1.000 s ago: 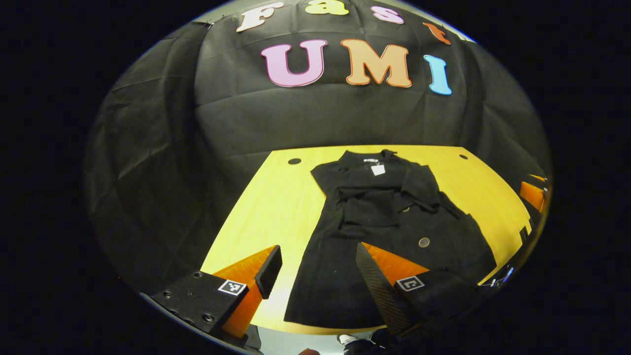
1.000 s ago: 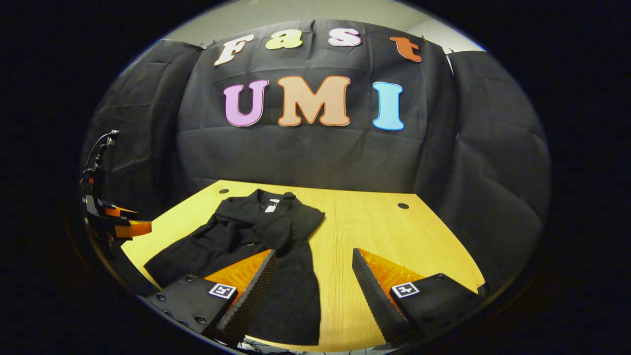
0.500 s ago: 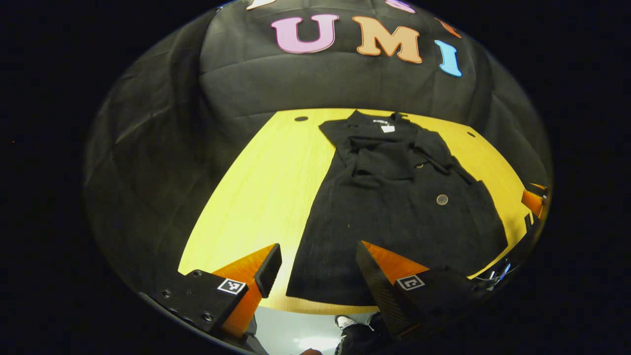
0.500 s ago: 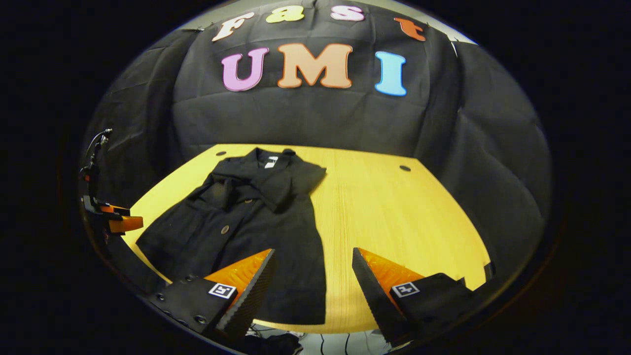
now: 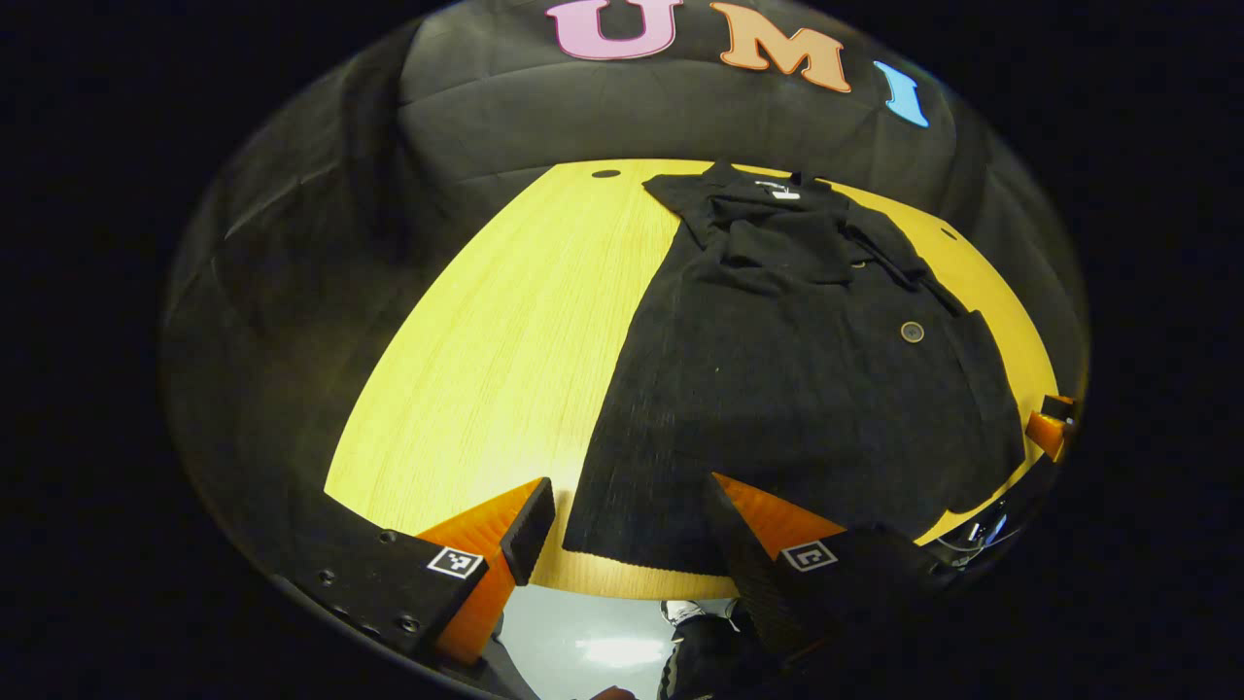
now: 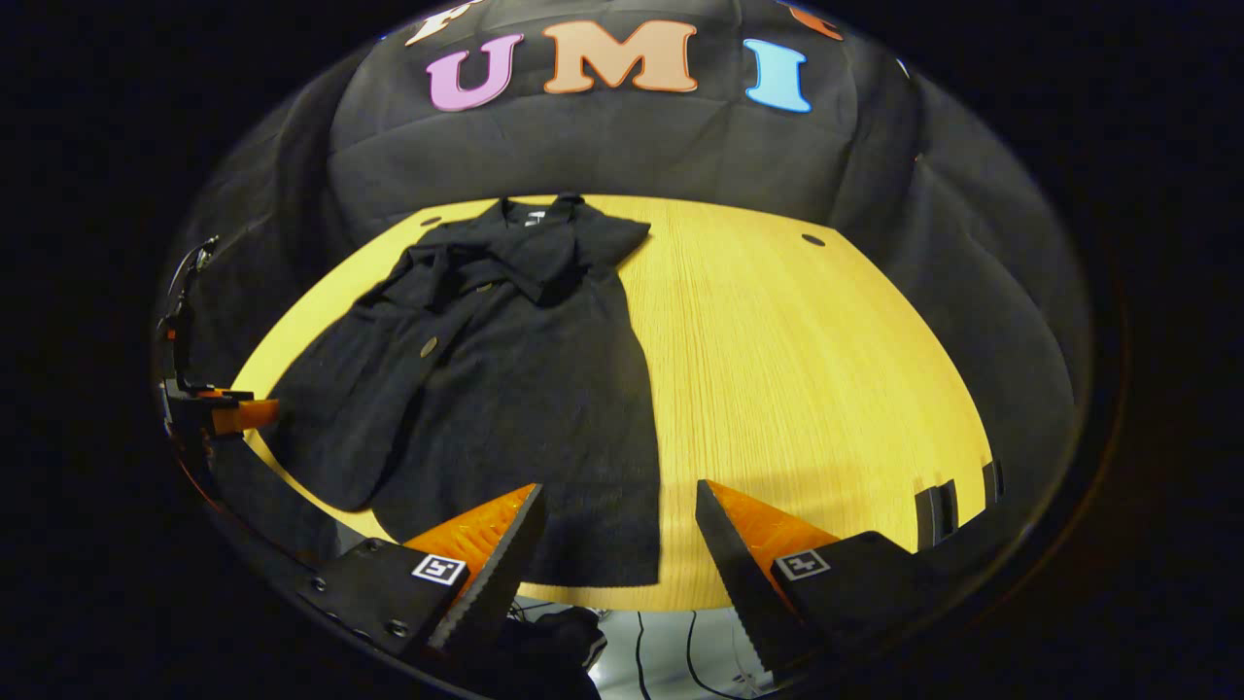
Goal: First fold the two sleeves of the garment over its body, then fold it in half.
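While spread flat, garment (image 5: 797, 389) lies ahead of hand-held gripper (image 5: 622, 530).

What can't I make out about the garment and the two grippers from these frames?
- Garment, left gripper view: black folds near the collar merge, so how the sleeves lie across the body is unclear; its near hem is partly hidden by the left gripper.
- White tag at the collar: too small to make out.
- Right gripper, right gripper view: one finger hides the near hem corner.
- Left gripper in that view: cut off by the edge.
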`<control>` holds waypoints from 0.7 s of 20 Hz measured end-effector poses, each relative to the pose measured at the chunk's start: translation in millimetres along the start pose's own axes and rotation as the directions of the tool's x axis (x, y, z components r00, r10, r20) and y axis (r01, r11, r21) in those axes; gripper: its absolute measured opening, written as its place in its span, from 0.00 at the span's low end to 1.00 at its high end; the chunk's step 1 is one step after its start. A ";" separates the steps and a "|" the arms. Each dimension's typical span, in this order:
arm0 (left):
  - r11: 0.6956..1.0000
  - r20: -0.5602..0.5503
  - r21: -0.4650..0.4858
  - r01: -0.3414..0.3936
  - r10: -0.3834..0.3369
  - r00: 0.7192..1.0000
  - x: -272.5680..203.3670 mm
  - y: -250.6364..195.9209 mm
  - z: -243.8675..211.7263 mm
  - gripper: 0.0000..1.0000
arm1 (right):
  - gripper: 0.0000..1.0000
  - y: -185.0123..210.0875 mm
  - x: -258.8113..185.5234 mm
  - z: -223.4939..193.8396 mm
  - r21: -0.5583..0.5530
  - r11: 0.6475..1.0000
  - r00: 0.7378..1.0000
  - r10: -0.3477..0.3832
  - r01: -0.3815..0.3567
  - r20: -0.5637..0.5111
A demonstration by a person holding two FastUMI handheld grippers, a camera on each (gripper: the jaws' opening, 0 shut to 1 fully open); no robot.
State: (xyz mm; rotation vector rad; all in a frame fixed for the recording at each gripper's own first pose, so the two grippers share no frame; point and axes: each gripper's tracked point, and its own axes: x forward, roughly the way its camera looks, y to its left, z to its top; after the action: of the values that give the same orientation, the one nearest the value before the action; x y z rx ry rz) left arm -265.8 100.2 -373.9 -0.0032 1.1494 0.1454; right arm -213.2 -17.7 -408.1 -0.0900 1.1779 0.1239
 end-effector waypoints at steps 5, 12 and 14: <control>0.999 0.001 -0.031 0.045 -0.045 0.999 3.1 -4.4 1.1 0.92 | 0.96 9.5 15.0 -25.5 -0.002 1.000 0.992 0.017 -0.018 -0.123; 0.993 0.009 0.019 0.116 -0.116 0.993 2.2 -25.7 1.9 0.53 | 0.34 28.9 20.0 -26.0 0.025 0.995 0.983 0.100 -0.097 -0.151; 0.994 0.027 -0.019 0.110 -0.110 0.994 2.6 -29.9 3.0 0.12 | 0.14 32.5 21.1 -26.6 0.049 0.994 0.982 0.104 -0.098 -0.155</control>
State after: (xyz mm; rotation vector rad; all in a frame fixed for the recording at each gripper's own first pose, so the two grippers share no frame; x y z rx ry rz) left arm -258.5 71.1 -377.2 -0.0824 1.1187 0.0591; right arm -234.3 11.9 -437.9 -0.0037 1.3431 0.1844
